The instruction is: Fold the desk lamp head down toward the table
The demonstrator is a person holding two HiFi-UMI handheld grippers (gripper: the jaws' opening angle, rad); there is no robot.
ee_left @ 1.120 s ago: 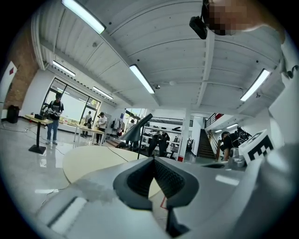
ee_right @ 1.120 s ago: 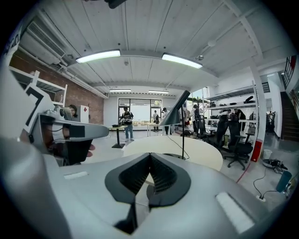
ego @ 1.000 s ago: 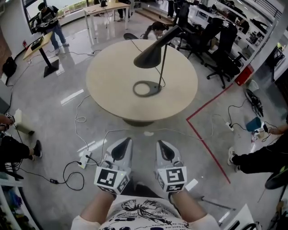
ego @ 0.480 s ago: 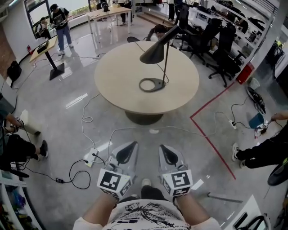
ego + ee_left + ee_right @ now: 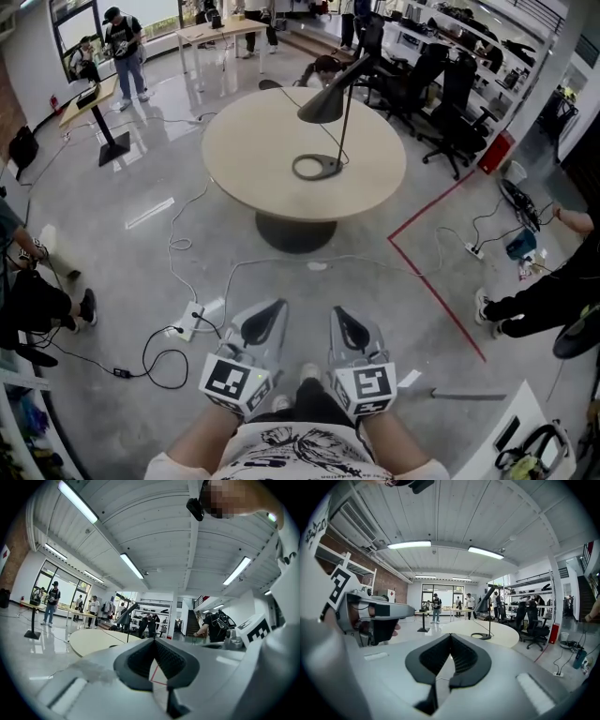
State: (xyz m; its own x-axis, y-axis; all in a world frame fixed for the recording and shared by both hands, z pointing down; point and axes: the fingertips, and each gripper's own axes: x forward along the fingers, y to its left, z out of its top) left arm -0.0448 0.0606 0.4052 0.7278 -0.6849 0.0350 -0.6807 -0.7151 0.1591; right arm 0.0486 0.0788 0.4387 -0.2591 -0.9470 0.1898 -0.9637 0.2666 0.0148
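**Inspector:** Two units to log. Condition of the left hand-held gripper (image 5: 267,314)?

**Assessor:** Closed. Confirmed in the left gripper view: ribbed pads meeting at the tips, nothing gripped. Held low and close to the body, above bare floor (image 5: 112,244).

**Inspector:** And of the right hand-held gripper (image 5: 343,319)?

**Assessor:** Likewise closed and empty, pads together at the tips in the right gripper view. Carried just beside the left one, level with it, both pointing ahead.

**Inspector:** Location of the desk lamp (image 5: 323,106)?

**Assessor:** Standing on the round worktop (image 5: 253,159), well apart from both units, with open floor between. Ring base (image 5: 334,170) flat on the surface, near the middle. Thin stem upright, dark cone shade up high, mouth angled down and to the left, well clear of the worktop. Not yet folded down.

**Inspector:** Surroundings?

**Assessor:** Power strip (image 5: 187,323) and trailing cables on the floor, ahead and left of the left unit. Red tape line (image 5: 441,309) on the right. Office chairs (image 5: 450,94) beyond the worktop. Cannot tell more at that range.
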